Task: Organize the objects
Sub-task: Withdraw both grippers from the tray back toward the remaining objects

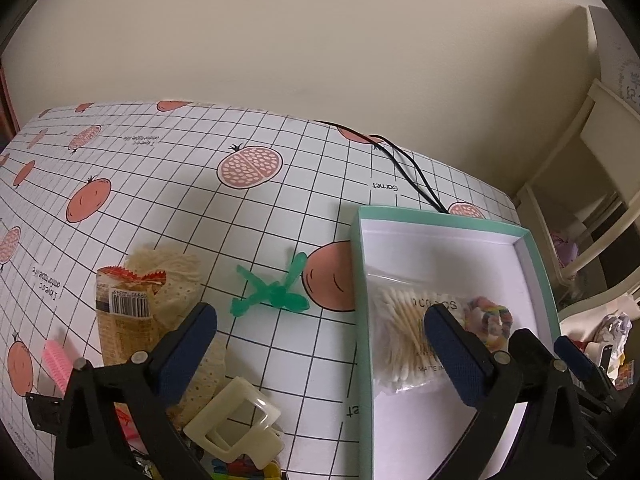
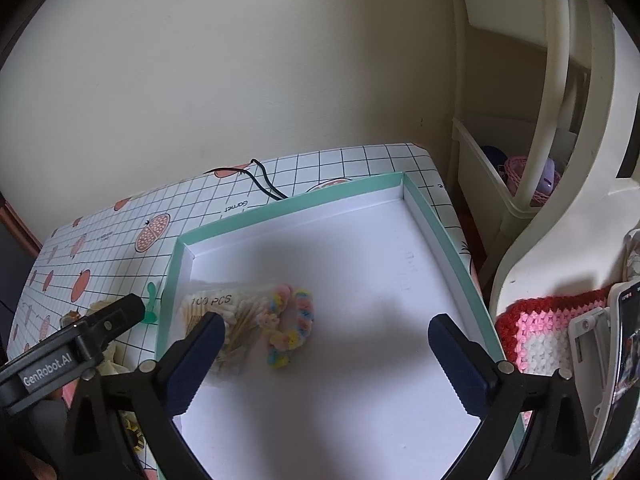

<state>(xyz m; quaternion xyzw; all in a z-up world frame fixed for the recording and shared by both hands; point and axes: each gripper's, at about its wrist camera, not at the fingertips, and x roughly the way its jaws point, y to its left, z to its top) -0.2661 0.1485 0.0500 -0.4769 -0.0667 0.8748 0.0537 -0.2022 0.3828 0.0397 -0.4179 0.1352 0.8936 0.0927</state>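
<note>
The left hand-held gripper point(image 1: 320, 344) was spread wide and held nothing. It hung over the worktop point(image 1: 192, 200), which had a white cloth with black squares and pink fruit on it. Right between its two fingers and a bit ahead lay a small green plastic toy point(image 1: 272, 292). By its left finger sat a packet with a barcode point(image 1: 128, 312), and a pink comb point(image 1: 58, 364) lay further left. A cream hair clip point(image 1: 236, 420) lay close under that finger. By its right finger stood a green box point(image 1: 356, 280) with a white inside.

The right hand-held gripper point(image 2: 324, 356) was spread wide too, with nothing in it. It hung over the same green box point(image 2: 444, 232). Just ahead of its left finger, inside the box, lay a bag of cotton swabs point(image 2: 216, 308). A rainbow hair tie point(image 2: 288, 324) was touching the bag, on the side nearer the middle of the gripper. The rest of the box floor ahead of the right finger was bare white. Far ahead, a black cord point(image 2: 264, 184) ran across the worktop behind the box. To the right of this gripper was a red, pink and white crochet cloth point(image 2: 540, 332).
</note>
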